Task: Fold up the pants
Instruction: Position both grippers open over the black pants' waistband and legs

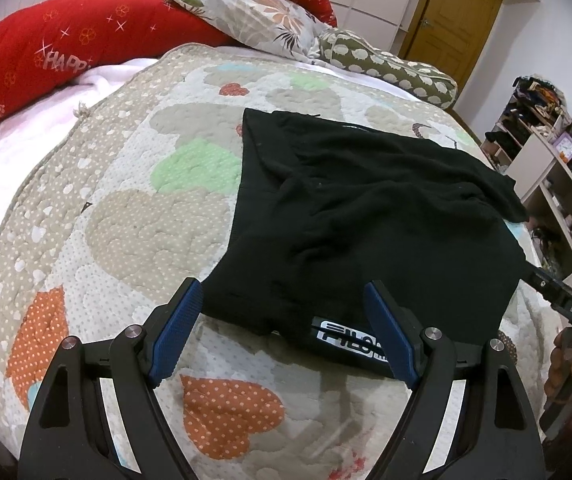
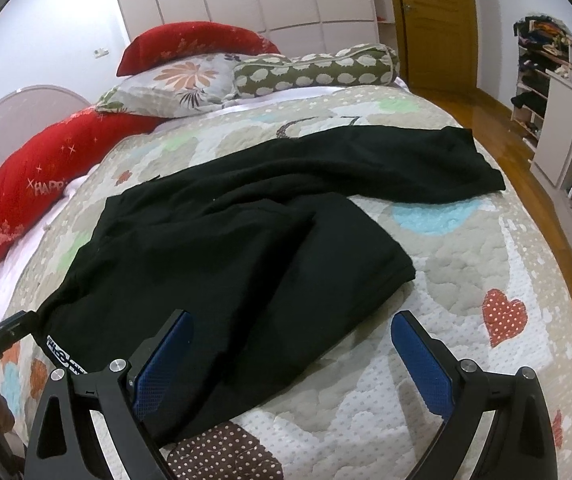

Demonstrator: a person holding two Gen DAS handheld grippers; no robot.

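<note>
Black pants (image 1: 365, 216) lie spread on a quilted bedspread (image 1: 126, 208), with a white logo (image 1: 349, 340) at the near hem. My left gripper (image 1: 284, 292) is open and empty, its blue pads (image 1: 178, 332) just above the near edge of the pants. In the right wrist view the pants (image 2: 222, 248) lie with one leg folded over near me and the other leg (image 2: 405, 168) stretched toward the far right. My right gripper (image 2: 291, 320) is open and empty over the near edge of the folded leg.
Red pillows (image 1: 46, 52), a floral pillow (image 1: 254, 16) and a green bolster (image 2: 317, 68) sit at the head of the bed. Shelves (image 2: 557, 100) and a wooden door (image 2: 433, 20) are at the right. The bed edge and wooden floor (image 2: 525, 168) lie to the right.
</note>
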